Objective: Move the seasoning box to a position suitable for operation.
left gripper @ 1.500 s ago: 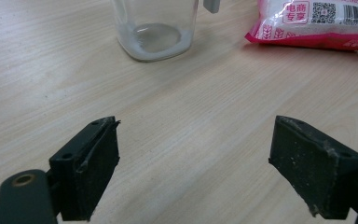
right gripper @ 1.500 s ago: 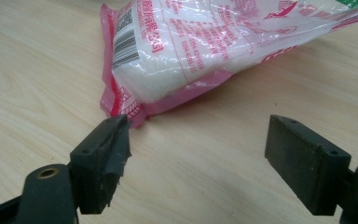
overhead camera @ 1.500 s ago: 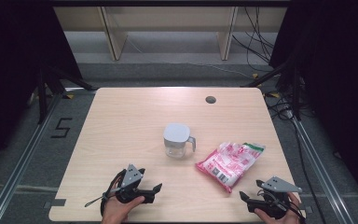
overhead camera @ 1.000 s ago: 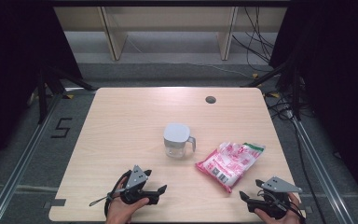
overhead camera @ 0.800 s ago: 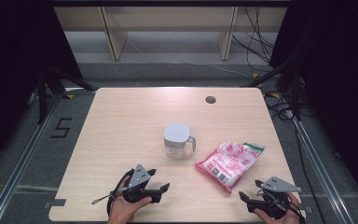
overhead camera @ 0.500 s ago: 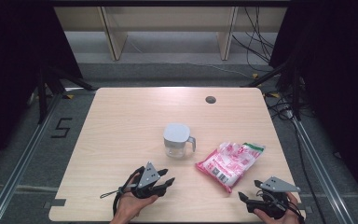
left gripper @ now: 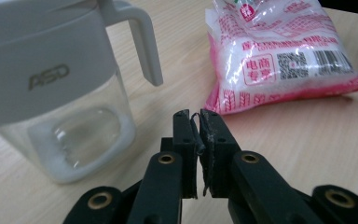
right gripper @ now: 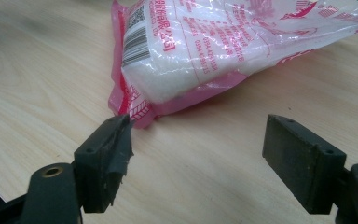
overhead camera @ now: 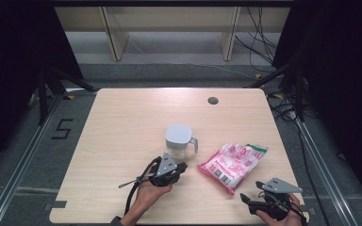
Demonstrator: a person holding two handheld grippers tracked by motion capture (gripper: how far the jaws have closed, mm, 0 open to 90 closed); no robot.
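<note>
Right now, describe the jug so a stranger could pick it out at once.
On the wooden table, look near the middle. The jug stands upright there, left of the pink bag. Its clear body, white lid and white side handle set it apart.

Light wood table (overhead camera: 122, 122), dark round grommet hole (overhead camera: 212, 100) near its far edge. Floor marking "5" (overhead camera: 62, 128) left of it, cables (overhead camera: 259, 28) behind.

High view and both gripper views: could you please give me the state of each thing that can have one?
Jug: upright on the table, white lid on, clear lower part looks empty.
Bag of white granules: lying flat, looks sealed and full.
Left gripper: jaws have just been closing, now nearly together, nothing between them, close to the jug.
Right gripper: jaws wide open, empty, just short of the bag's corner.
</note>
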